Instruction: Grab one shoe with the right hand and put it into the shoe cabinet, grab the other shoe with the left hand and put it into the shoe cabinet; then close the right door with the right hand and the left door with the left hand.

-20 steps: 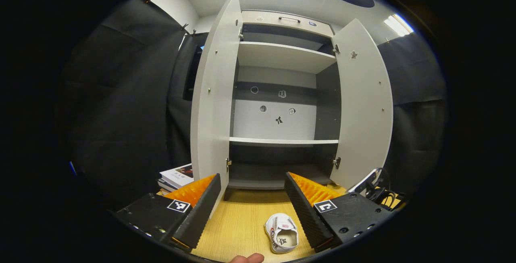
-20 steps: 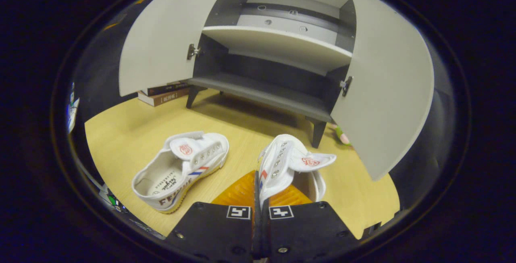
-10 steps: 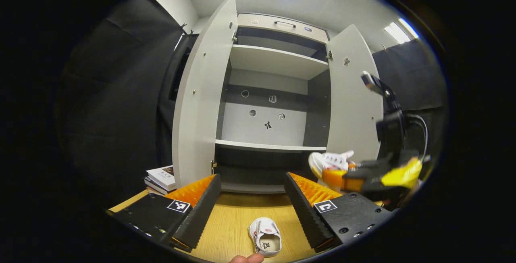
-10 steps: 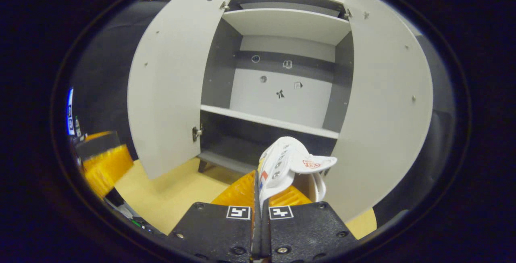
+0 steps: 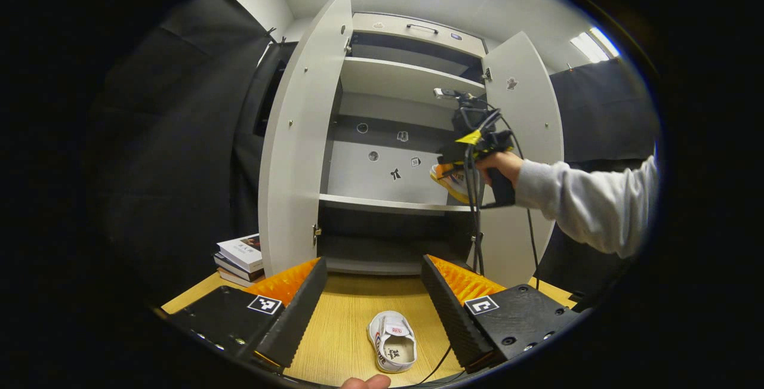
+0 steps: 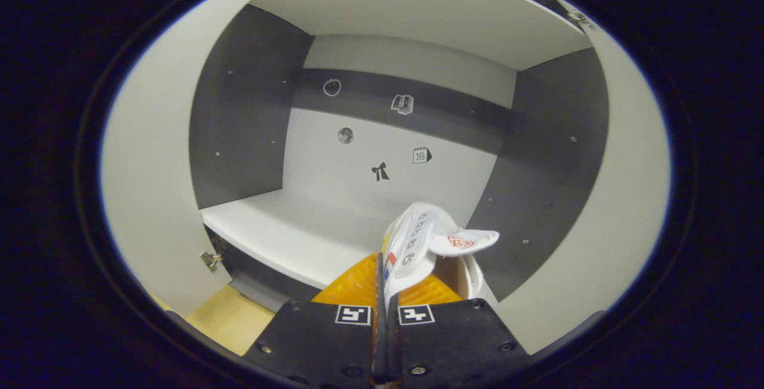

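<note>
Clamping the first shoe (image 6: 427, 240) by its side wall, the right gripper (image 6: 382, 293) has both fingers pressed together on the canvas; the tongue flops out toward 3 o'clock in the right gripper view. Shoe hangs in the air just above the front edge of the middle shelf (image 6: 280, 234) of the shoe cabinet (image 6: 239, 120), not yet resting on it. Seen from the left gripper view, the right gripper (image 5: 453, 168) and the hand (image 5: 501, 165) holding it sit at the cabinet mouth, about 2 o'clock.

Left gripper (image 5: 373, 293) — jaws wide apart, holding nothing. The second shoe (image 5: 393, 350) lies on the wooden table (image 5: 340, 329) at 6 o'clock, between the fingers but well below them. Both doors stand open: left door (image 5: 298, 150), right door (image 5: 528, 114).

Risks — grip is on thin, floppy canvas only, so the shoe may swing or slip. Releasing this near the shelf lip could let it tip out and fall. The trailing cable (image 5: 474, 222) could snag the right door.
</note>
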Motion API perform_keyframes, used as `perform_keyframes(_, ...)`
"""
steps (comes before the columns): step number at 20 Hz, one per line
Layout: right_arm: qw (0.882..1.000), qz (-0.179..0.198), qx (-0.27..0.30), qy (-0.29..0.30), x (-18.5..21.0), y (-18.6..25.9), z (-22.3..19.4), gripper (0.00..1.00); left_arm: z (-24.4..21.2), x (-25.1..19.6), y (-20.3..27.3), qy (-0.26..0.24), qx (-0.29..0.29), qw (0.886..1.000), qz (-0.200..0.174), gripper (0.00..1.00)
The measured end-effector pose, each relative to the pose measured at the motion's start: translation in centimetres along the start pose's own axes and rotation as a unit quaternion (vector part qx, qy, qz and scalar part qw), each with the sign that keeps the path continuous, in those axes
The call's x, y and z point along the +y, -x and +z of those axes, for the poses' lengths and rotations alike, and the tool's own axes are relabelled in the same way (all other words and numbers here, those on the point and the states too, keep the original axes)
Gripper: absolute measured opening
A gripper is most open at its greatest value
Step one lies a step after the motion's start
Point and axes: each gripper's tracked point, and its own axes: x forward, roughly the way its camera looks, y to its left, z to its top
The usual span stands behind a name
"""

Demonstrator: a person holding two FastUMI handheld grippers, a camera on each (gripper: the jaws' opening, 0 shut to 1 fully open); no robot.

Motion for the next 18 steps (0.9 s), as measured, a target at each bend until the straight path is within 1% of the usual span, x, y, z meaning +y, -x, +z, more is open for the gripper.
perform_keyframes(4, 0.998, 0.006, 0.063, -0.008, -0.5, -4.9, -0.1, 0.04, 0.0, 0.3, -0.5, 0.001, 0.0, 1.0, 0.003, 0.95)
perform_keyframes(9, 0.993, -0.015, 0.116, 0.022, -0.8, -9.0, -1.9, 0.04, 0.0, 1.1, -0.9, -0.003, -0.002, 1.0, 0.011, 0.95)
perform_keyframes(12, 0.991, -0.01, 0.132, 0.012, -0.3, -10.5, -2.8, 0.03, -0.4, 1.7, -1.0, 0.001, 0.002, 1.0, 0.018, 0.95)
perform_keyframes(15, 0.989, -0.011, 0.144, 0.018, -0.3, -10.7, -3.1, 0.04, -0.7, 2.2, -1.3, 0.003, 0.008, 1.0, 0.023, 0.95)
perform_keyframes(16, 0.989, -0.012, 0.146, 0.021, -0.3, -10.7, -3.1, 0.06, -0.7, 2.2, -1.4, 0.004, 0.008, 1.0, 0.023, 0.96)
perform_keyframes(17, 0.989, -0.016, 0.146, 0.023, -0.5, -10.8, -3.1, 0.1, -0.6, 2.2, -1.5, 0.005, 0.007, 1.0, 0.024, 0.96)
perform_keyframes(18, 0.989, -0.018, 0.144, 0.023, -0.6, -10.6, -2.9, 0.11, -0.7, 2.3, -1.7, 0.005, 0.006, 1.0, 0.024, 0.95)
